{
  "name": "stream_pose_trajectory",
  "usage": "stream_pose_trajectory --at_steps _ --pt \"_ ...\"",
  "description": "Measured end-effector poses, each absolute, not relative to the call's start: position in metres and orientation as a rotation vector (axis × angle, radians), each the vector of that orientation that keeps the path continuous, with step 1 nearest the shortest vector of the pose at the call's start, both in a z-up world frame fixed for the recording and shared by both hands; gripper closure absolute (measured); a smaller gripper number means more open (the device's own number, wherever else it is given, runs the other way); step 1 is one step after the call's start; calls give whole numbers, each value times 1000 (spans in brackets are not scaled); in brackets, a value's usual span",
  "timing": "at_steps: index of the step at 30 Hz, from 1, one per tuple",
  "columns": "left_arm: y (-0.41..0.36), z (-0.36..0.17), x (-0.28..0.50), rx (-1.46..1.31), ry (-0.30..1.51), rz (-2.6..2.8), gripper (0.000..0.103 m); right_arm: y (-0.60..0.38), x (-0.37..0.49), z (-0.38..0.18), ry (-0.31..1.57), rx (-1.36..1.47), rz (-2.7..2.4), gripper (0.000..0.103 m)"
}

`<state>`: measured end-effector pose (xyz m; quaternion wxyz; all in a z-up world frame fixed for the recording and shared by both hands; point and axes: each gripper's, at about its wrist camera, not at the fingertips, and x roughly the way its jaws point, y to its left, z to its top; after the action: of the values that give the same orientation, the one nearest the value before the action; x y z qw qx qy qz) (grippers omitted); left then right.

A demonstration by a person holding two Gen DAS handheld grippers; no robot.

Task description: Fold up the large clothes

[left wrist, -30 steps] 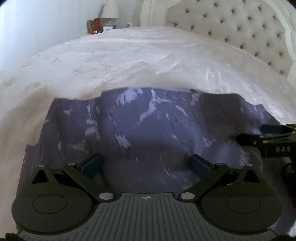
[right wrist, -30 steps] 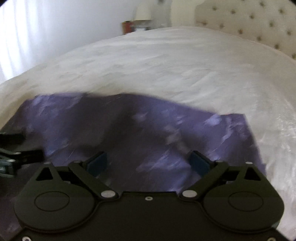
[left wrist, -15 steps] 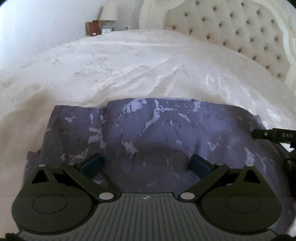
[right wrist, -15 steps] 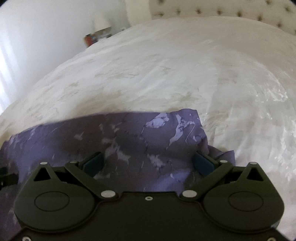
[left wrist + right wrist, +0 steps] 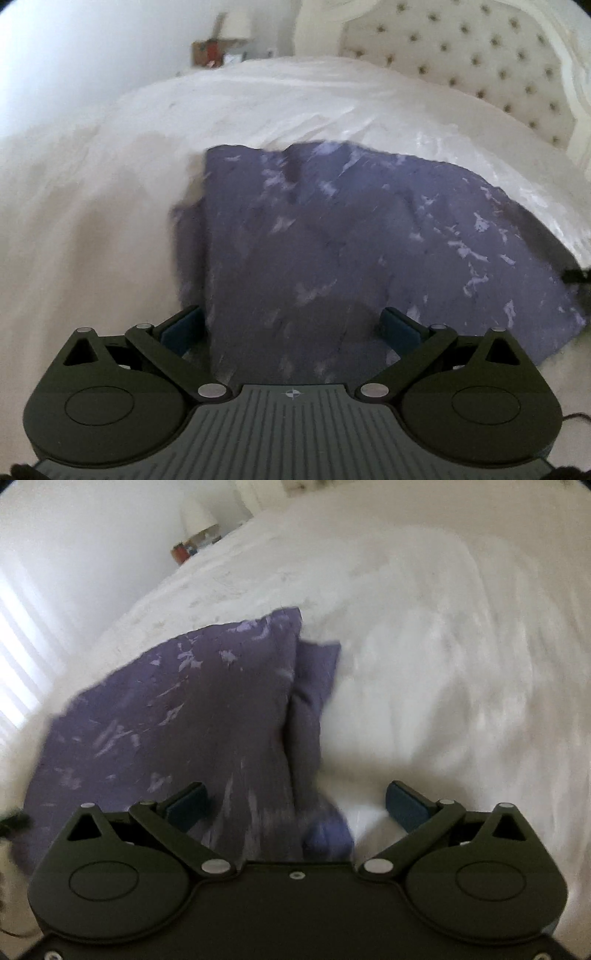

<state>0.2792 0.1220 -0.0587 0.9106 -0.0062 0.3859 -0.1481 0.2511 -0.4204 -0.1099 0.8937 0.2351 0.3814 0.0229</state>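
Observation:
A purple garment with pale marbled marks (image 5: pixel 332 251) lies folded on the white bed. In the left wrist view it fills the middle, and a lower layer sticks out along its left edge. My left gripper (image 5: pixel 291 326) hovers open over its near left corner, nothing between the blue pads. In the right wrist view the purple garment (image 5: pixel 177 716) lies to the left, with a folded strip along its right edge. My right gripper (image 5: pixel 295 808) is open over that near right corner. The other gripper's dark tip (image 5: pixel 576 275) shows at the far right of the left wrist view.
The white bedspread (image 5: pixel 258 110) stretches around the garment on all sides. A tufted cream headboard (image 5: pixel 480 62) rises at the back right. A bedside stand with a lamp and small items (image 5: pixel 221 48) sits at the far back, against a white wall.
Both grippers have pulled apart toward opposite ends of the garment, the left swinging leftward and the right rightward. The garment lies flatter and more compact. Both stay open.

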Motion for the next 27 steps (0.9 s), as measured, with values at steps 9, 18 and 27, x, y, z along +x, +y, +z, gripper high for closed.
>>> stream_pose_trajectory --at_steps 9,18,27 --pt "153 -84 283 -309 839 -312 0 -419 251 -119 770 623 207 0" --pt "138 -88 324 -381 846 -345 1 -422 269 -130 693 759 285 0" --pt "147 -90 326 -546 902 -350 66 -411 282 -128 731 762 236 46"
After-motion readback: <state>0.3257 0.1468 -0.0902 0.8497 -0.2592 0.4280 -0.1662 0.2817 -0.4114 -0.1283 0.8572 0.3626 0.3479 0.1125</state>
